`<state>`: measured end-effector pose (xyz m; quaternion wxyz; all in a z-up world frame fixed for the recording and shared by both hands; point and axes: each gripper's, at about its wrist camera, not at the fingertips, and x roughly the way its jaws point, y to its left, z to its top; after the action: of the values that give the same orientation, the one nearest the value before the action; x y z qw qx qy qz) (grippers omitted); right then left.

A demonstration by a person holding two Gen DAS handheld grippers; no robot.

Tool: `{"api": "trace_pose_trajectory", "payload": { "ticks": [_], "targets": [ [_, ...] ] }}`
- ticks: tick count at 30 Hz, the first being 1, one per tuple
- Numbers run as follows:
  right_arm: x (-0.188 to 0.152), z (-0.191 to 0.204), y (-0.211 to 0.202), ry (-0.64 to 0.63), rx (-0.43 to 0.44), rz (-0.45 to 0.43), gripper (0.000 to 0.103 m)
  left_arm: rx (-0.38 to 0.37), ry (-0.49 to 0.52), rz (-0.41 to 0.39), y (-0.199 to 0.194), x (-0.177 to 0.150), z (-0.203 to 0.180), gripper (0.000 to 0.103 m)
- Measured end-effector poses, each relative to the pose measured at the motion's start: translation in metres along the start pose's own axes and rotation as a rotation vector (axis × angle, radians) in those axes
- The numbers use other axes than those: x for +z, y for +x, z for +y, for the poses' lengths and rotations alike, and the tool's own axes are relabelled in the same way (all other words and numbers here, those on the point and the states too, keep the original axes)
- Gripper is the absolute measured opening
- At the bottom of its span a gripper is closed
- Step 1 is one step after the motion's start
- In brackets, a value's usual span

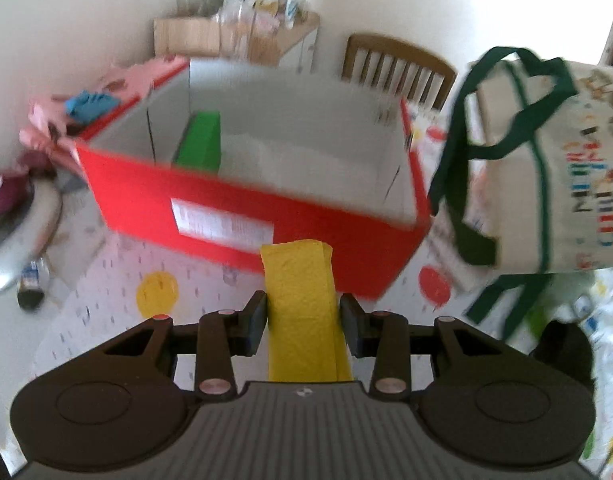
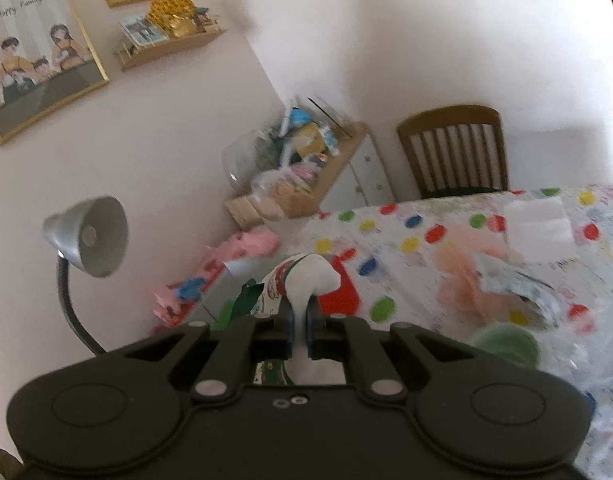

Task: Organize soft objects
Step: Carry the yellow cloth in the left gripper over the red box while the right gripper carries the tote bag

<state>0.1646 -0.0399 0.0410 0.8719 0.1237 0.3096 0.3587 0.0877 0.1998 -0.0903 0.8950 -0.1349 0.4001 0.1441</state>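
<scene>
My left gripper [image 1: 302, 320]: black linkage arms, pale round pivot screws, grey ribbed body.
My right gripper [image 2: 300, 320]: matte black, silver pivot screws, round side discs.

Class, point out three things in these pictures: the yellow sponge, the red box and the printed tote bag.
yellow sponge [image 1: 300, 312], left wrist view, middle of its front face.
red box [image 1: 146, 196], left wrist view, its near red wall.
printed tote bag [image 1: 578, 184], left wrist view, its printed side panel.

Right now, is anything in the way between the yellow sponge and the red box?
Nothing visible. The left hand-held gripper holds the yellow sponge just before the open red box; the tote bag hangs off to the right.
</scene>
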Motion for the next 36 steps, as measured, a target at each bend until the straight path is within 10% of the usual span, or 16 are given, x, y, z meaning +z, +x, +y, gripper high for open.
{"api": "trace_pose_trajectory", "payload": {
  "ticks": [21,36],
  "targets": [
    [0.076,0.063,0.106,-0.032,0.087,-0.118,0.006,0.082,0.060,-0.212,-0.020,0.127,0.049,0.039],
    [-0.005,0.043,0.219,0.039,0.001,0.200,0.006,0.082,0.099,-0.165,0.019,0.137,0.060,0.039]
  ]
}}
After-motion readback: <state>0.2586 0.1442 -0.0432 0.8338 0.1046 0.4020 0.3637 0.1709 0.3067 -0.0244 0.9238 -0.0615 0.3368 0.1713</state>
